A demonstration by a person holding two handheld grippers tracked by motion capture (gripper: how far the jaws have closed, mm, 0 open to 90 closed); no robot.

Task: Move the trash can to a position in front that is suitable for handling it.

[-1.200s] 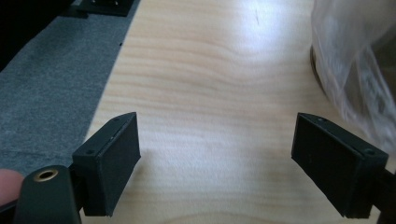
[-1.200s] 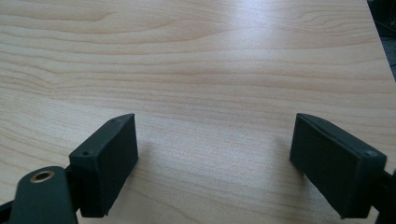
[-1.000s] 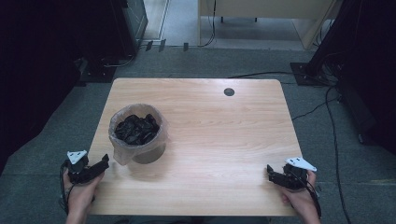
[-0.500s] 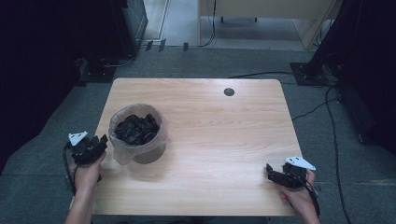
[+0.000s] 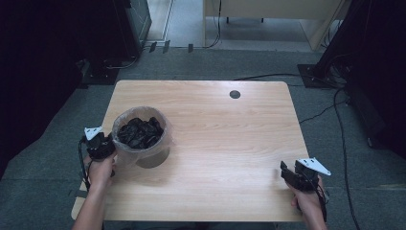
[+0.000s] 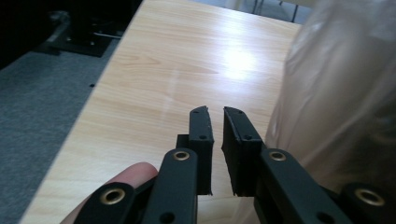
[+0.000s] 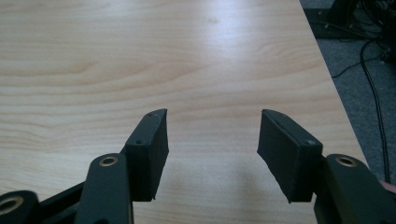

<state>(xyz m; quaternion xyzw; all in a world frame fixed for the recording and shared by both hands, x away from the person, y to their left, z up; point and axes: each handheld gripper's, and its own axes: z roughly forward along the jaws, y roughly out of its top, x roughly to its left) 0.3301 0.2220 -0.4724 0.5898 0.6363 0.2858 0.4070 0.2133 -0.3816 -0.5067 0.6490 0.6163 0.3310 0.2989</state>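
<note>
As we look down from the high view, we count one table (image 5: 230, 143), one bin (image 5: 141, 136) lined with a clear bag (image 5: 165, 143) and filled with dark scraps (image 5: 139, 132), one dark hole (image 5: 234, 94) in the tabletop, and two grippers. The bin stands on the table's left half. Our left gripper (image 5: 109, 143) sits right against the bin's left side; a second ago it lay nearer the table's front edge, apart from the bin. Our right gripper (image 5: 286, 172) rests over the front right corner, about where it was

In the left gripper view, our left gripper (image 6: 215, 133) has just been closing: a thin gap remains between the jaws, nothing in it. The bag (image 6: 336, 102) hangs just beside the right jaw, a closeness the high view blurs

In the right gripper view, our right gripper (image 7: 212, 140) has also been closing, yet its jaws stand well apart over bare wood, holding nothing
</note>
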